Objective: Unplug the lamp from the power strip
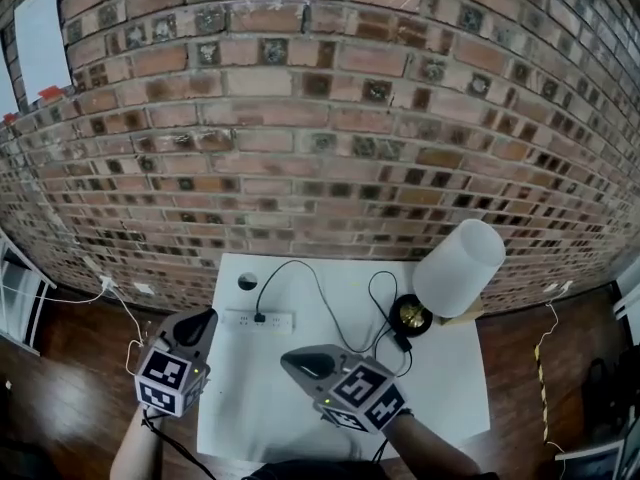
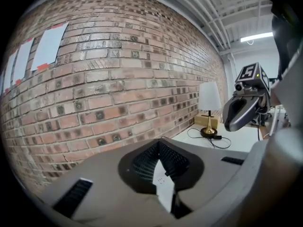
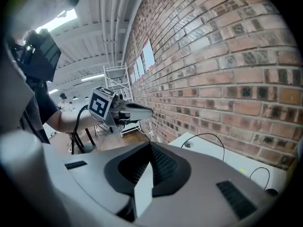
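Note:
A lamp with a white shade point(image 1: 460, 268) and a brass base point(image 1: 411, 315) stands at the back right of the white table point(image 1: 440, 388). Its black cord point(image 1: 330, 313) loops left to a plug point(image 1: 260, 318) seated in the white power strip point(image 1: 258, 321). My left gripper point(image 1: 205, 316) hovers just left of the strip, shut and empty. My right gripper point(image 1: 288, 360) hangs over the table's middle, in front of the strip, also shut and empty. In the left gripper view its shut jaws point at the wall, with the lamp point(image 2: 209, 98) and right gripper point(image 2: 246, 109) to the right.
A brick wall point(image 1: 320, 118) rises close behind the table. A round cable hole point(image 1: 247, 282) sits in the table's back left corner. A cardboard box point(image 1: 463, 318) lies beside the lamp base. Loose white cables point(image 1: 115, 293) run over the wooden floor at the left.

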